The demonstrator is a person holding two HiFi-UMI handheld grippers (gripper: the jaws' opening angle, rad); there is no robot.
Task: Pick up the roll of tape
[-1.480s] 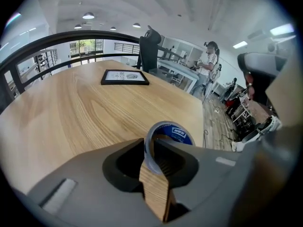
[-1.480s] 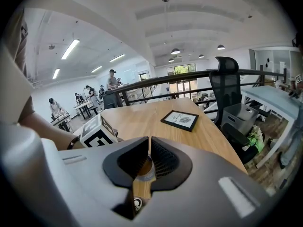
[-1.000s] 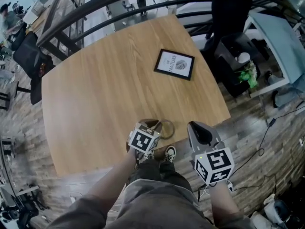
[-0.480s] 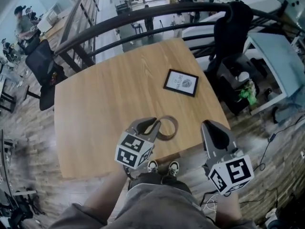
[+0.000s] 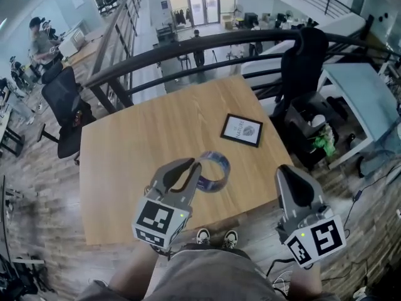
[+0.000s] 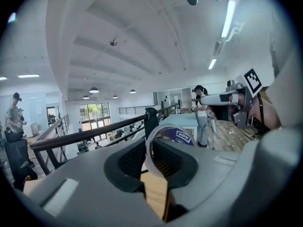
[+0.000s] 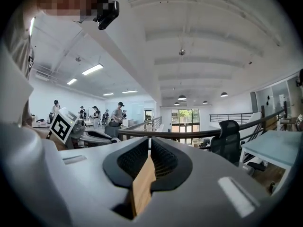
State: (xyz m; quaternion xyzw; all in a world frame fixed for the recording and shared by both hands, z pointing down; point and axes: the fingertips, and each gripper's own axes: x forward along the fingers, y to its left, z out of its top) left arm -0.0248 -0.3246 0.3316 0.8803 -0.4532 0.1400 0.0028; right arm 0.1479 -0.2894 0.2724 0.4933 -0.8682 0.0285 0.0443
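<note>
head view: left gripper [image 5: 195, 168] holds a thin tape ring [image 5: 217, 172], blue print inside, clear above the wooden table [image 5: 125, 168] | left gripper view: jaws clamped on the ring's pale wall | right gripper view: right gripper [image 7: 148, 152] jaws together, empty

The right gripper [image 7: 149, 148] has its jaws closed together on nothing, with a black railing [image 7: 199, 134] running across beyond, an office chair [image 7: 228, 143] far right and the left gripper [image 7: 105, 136] at left.
</note>
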